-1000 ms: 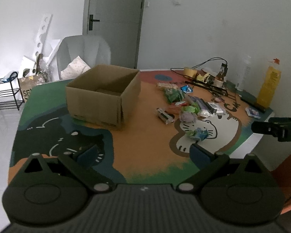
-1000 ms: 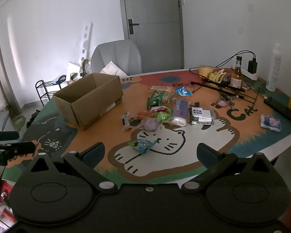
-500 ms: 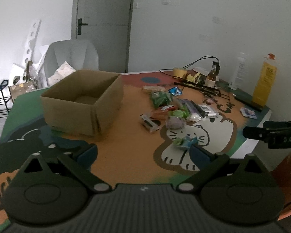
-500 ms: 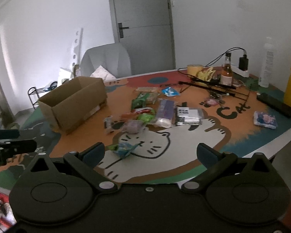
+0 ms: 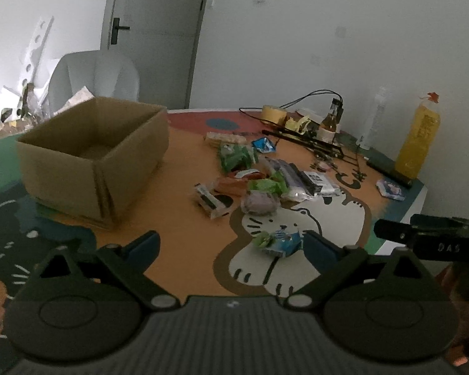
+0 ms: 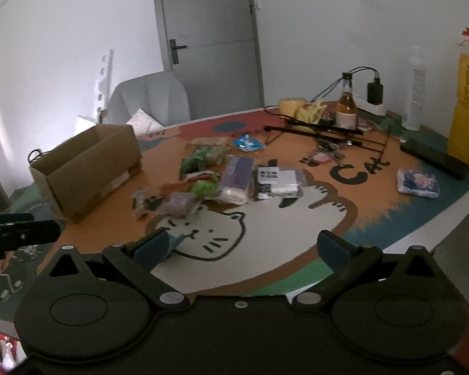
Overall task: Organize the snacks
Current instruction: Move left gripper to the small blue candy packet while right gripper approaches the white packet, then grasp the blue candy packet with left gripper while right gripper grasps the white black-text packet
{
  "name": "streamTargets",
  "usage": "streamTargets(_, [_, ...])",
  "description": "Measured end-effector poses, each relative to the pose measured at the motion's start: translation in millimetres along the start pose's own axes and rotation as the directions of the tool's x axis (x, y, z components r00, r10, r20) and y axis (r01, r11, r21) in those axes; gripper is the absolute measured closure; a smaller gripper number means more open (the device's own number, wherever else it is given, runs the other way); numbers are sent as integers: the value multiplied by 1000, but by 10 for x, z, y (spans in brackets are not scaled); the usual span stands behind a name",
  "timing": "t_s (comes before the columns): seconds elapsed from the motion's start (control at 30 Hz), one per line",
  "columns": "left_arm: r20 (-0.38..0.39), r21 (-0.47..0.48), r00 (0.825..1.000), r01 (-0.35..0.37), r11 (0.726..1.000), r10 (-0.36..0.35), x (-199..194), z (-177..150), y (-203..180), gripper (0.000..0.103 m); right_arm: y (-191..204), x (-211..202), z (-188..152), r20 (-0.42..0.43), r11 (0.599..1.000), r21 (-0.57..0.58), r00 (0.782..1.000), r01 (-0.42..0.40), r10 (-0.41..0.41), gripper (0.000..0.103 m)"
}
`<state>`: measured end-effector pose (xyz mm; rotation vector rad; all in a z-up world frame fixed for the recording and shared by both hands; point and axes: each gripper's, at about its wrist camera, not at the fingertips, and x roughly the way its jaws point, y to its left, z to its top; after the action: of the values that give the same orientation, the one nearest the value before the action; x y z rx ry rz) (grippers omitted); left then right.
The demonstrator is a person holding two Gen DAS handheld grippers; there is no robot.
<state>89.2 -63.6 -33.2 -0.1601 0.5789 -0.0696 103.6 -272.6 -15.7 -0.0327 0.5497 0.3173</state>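
Left tongs (image 5: 231,247) hang above the counter's near edge, spread wide and empty. Right tongs (image 6: 244,247) do likewise, spread wide with nothing between them. A small blue-green snack packet (image 5: 279,242) lies on the white cat figure just beside the left tongs' right finger; in the right view it is mostly hidden behind the right tongs' left finger.

The counter (image 6: 390,228) carries a printed mat of orange, green and white cartoon cats. At mid-counter the snack pile (image 6: 231,178) sits loose: green bags, a purple pouch, a long purple-and-white pack, a black-and-white pack, some touching. An open cardboard box (image 5: 93,153) stands at ten o'clock from the pile, well apart, its floor showing bare. A lone blue-white packet (image 6: 417,182) lies at three o'clock near the counter's edge.

Farther back are a tape roll (image 5: 273,113), black rods, cables, a brown glass bottle (image 6: 347,106), and a yellow bottle (image 5: 417,139) at the right edge. Bare orange mat lies between box and pile. Beyond stand a grey chair (image 6: 148,100), a grey door (image 6: 209,40) and white walls.
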Motion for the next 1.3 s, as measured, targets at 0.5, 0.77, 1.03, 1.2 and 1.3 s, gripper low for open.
streamTargets(0.5, [-53,-39,999,8,999,-10,658,-30,-224,17,-18,344,-115,23,995,27,996,91,-92,5])
streamTargets(0.77, [-103,-34,994,16,999,-19,982,-48,-348,30,-200,629,-111,-15,994,69,996,86,-85,11])
streamTargets(1.03, [-142,-34,990,-1,999,-4,1207,-71,-418,36,-319,832,-86,-41,993,92,997,68,-64,12])
streamTargets(1.2, [-133,-12,990,-37,999,35,1259,-51,-464,52,-339,941,-64,-54,994,97,997,58,-53,12])
streamTargets(1.3, [-134,-38,991,-35,999,29,1263,12,-424,62,-345,1015,-27,-58,994,99,997,51,-45,12])
